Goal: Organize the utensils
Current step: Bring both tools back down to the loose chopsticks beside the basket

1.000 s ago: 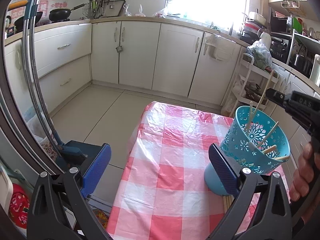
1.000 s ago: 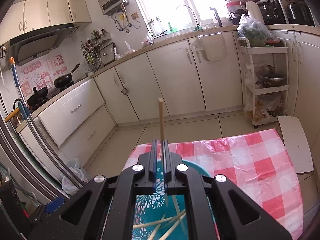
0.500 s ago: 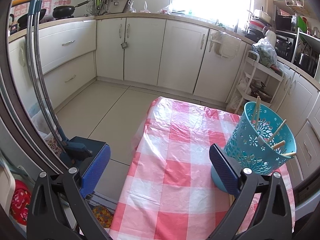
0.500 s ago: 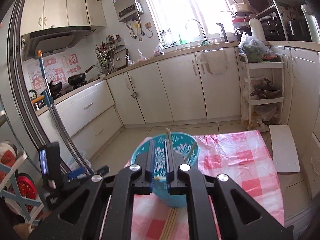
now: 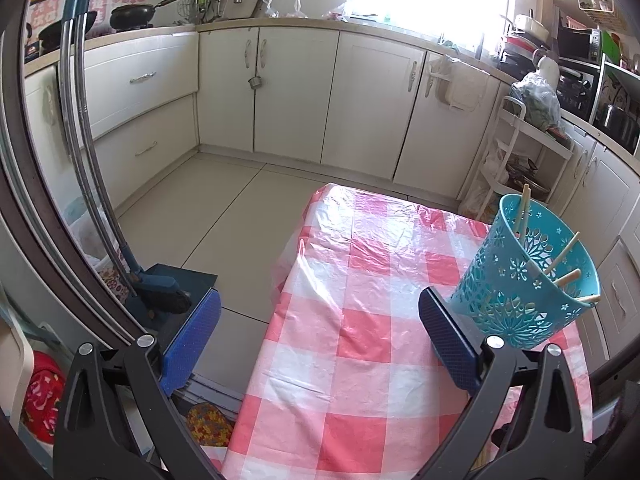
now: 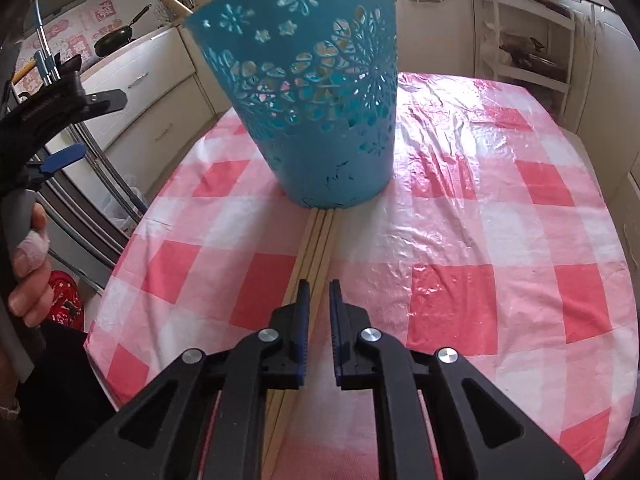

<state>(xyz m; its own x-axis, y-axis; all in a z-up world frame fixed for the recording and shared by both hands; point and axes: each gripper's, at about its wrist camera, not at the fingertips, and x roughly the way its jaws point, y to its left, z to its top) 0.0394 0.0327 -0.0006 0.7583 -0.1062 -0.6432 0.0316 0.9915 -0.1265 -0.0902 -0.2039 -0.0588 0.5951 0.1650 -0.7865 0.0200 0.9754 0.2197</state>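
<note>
A teal cut-out basket (image 5: 520, 292) stands on the red-checked tablecloth (image 5: 360, 320) with several wooden chopsticks (image 5: 560, 256) leaning inside it. In the right wrist view the basket (image 6: 320, 120) rises just ahead, and a few more chopsticks (image 6: 316, 240) lie side by side on the cloth, running from its base toward me. My right gripper (image 6: 319, 292) hovers low over their near part, shut to a thin slit with nothing in it. My left gripper (image 5: 320, 336) is wide open and holds nothing, with the basket just beyond its right finger.
A person's hand (image 6: 28, 248) with a bandaged finger holds the left gripper's handle at the table's left edge. White kitchen cabinets (image 5: 296, 96) line the far walls. A white shelf cart (image 5: 516, 152) stands behind the table. A broom and dustpan (image 5: 160, 292) sit on the floor to the left.
My right gripper has dropped from above the basket to just over the chopsticks lying on the cloth. The chopstick it held is no longer between its jaws. The left gripper has barely shifted.
</note>
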